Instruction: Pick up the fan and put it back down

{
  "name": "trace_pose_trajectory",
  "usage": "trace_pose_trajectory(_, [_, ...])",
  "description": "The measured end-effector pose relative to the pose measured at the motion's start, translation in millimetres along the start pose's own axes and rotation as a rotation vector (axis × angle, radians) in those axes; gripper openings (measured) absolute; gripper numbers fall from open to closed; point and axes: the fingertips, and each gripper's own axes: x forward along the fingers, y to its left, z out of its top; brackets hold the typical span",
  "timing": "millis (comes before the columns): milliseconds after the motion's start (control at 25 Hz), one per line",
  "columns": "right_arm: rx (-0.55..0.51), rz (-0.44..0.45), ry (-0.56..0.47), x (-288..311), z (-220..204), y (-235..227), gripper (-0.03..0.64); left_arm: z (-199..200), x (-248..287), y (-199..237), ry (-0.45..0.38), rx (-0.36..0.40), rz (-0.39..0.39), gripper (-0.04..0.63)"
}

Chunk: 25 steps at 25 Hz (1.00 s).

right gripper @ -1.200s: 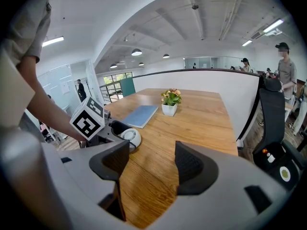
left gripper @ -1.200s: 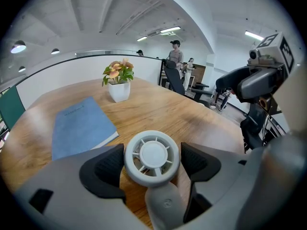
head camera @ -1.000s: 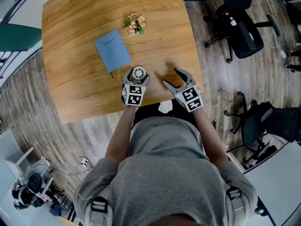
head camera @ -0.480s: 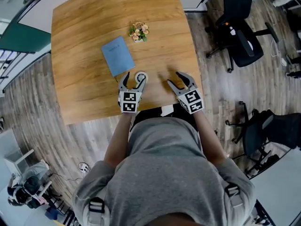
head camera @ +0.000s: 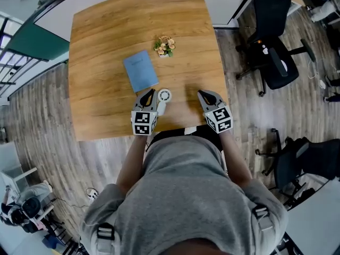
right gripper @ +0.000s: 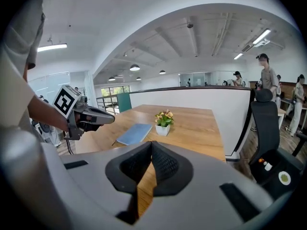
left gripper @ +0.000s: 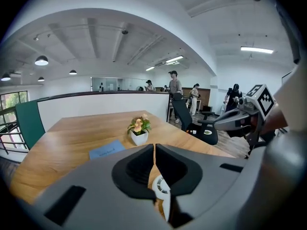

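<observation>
Jaws just closed empty on left gripper (head camera: 150,94) and right gripper (head camera: 202,93), fan (head camera: 164,95) apparently beside the left.

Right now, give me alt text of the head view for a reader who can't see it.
A small white fan sits on a wooden table, just right of the left hand-held gripper; the right hand-held gripper hovers nearby. Both have just closed, empty. Beyond them: a blue notebook and potted flowers.
</observation>
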Motion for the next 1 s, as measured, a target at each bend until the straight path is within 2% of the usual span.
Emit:
trace_pose_trajectory(360, [-0.109, 0.02, 0.018, 6, 14, 10, 0.008, 18, -13, -4, -0.019, 0.008, -0.032, 0.018])
trace_pose_trajectory(1000, [-0.128, 0.029, 0.021, 3, 17, 15, 0.006, 14, -20, 6, -0.01, 0.005, -0.015, 0.018])
